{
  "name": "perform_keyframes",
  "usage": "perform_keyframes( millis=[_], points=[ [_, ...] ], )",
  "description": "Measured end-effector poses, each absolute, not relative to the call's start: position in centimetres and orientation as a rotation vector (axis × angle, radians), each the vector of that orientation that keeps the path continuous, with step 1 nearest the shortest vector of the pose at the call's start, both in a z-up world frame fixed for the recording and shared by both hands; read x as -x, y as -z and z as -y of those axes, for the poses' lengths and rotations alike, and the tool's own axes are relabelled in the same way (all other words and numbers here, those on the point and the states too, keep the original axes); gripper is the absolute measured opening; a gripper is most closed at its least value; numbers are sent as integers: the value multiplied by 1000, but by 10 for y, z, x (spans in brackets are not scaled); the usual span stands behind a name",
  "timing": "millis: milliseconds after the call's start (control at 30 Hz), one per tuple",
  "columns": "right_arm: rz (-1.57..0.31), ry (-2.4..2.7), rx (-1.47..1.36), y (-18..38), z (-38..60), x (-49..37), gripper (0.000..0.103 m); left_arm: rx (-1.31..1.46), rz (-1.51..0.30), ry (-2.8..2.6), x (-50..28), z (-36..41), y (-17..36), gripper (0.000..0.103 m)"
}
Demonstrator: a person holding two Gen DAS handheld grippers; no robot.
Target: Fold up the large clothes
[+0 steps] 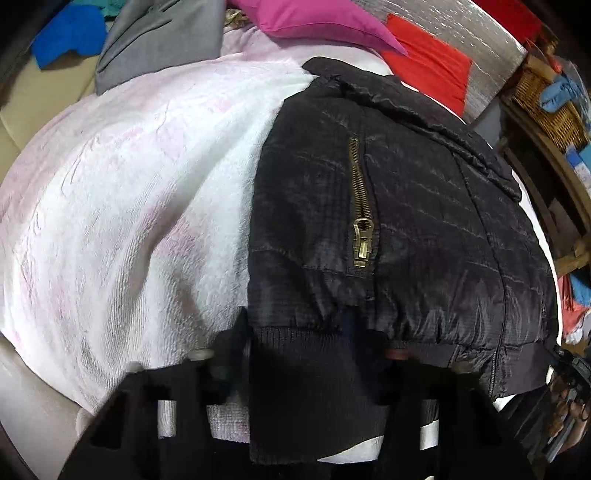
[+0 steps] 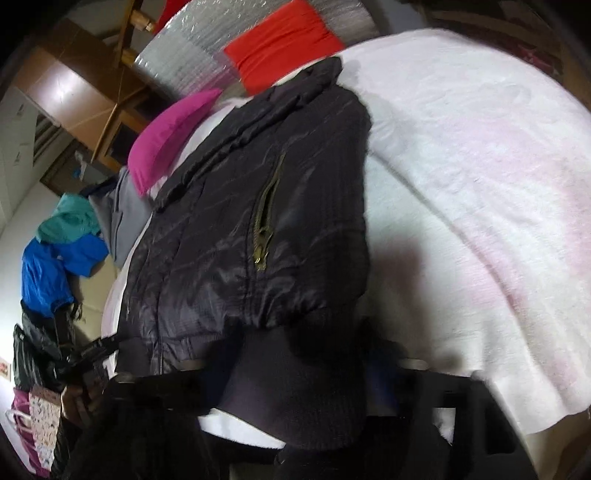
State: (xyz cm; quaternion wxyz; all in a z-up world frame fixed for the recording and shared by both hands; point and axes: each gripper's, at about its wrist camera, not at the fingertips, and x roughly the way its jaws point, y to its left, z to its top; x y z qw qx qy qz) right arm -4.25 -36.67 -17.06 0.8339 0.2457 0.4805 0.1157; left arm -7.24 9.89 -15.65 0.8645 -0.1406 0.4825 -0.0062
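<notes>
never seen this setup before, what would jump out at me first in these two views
The black puffer jacket dominates both views, lying on the white and pink blanket, its brass pocket zipper catching the eye. Each tool grips the jacket's ribbed hem at the bottom edge: the left tool and the right tool. Beyond it sit bright colours: a magenta pillow and a red cloth.

The left black two-finger tongs (image 1: pixel 314 354) sit low at the bottom of their own view, fingers (image 1: pixel 236 339) set apart on either side of a dark ribbed knit hem that fills the gap between them. The right black two-finger tongs (image 2: pixel 295 369) are posed alike, fingers (image 2: pixel 384 373) flanking ribbed cloth. Whether either pair presses tight cannot be told.
</notes>
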Motion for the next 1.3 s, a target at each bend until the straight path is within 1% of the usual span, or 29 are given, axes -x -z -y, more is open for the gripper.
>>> perform_keyframes(
  millis=[33,67,100,167,267,367,400,433,500,533,567,600,633,733,767,800,833,867,900,933,1000,1167,1300],
  points=[
    [-1022,-258,-537,172,369,42,20,276,-1009,10,72,-96,155,30],
    [-1018,-266,-555,169,372,44,15,249,-1004,-2,74,-94,151,21],
    [-1006,-275,-563,165,375,46,13,243,-1002,-2,75,-94,148,18],
    [-957,-296,-567,145,380,57,9,284,-967,19,82,-101,134,16],
    [-925,-301,-526,122,384,72,8,280,-920,49,97,-102,117,16],
    [-968,-283,-535,137,388,73,8,272,-938,54,101,-98,125,17],
    [-984,-284,-561,148,392,72,9,272,-959,53,99,-97,134,18],
    [-990,-300,-593,156,393,72,10,269,-967,37,98,-97,139,22],
    [-977,-292,-612,159,395,72,19,286,-972,23,97,-99,144,29],
    [-964,-287,-608,157,397,72,24,300,-973,21,97,-101,144,37],
    [-953,-276,-599,155,398,71,40,311,-969,14,97,-104,142,42],
    [-939,-257,-588,153,400,71,67,312,-960,4,97,-105,141,51],
    [-924,-247,-584,151,401,70,73,306,-955,-7,96,-105,140,60],
    [-956,-267,-604,159,396,61,74,293,-967,2,93,-100,143,61],
    [-974,-282,-604,164,392,57,72,280,-981,3,91,-95,147,61],
    [-984,-296,-597,166,387,54,60,262,-996,-3,89,-91,151,60],
    [-1001,-311,-587,169,382,52,47,247,-1004,-4,88,-85,153,40],
    [-1024,-313,-573,172,377,50,23,242,-1009,14,87,-82,154,31],
    [-1031,-309,-560,173,373,49,16,226,-1001,2,87,-80,152,24],
    [-1034,-318,-559,172,373,49,13,215,-996,3,87,-78,149,19],
    [-1019,-326,-553,164,373,53,9,218,-977,8,92,-80,142,17],
    [-983,-359,-542,141,378,69,8,255,-923,50,116,-90,122,16],
    [-988,-369,-549,139,382,85,8,255,-929,64,137,-98,123,16]
  ],
)
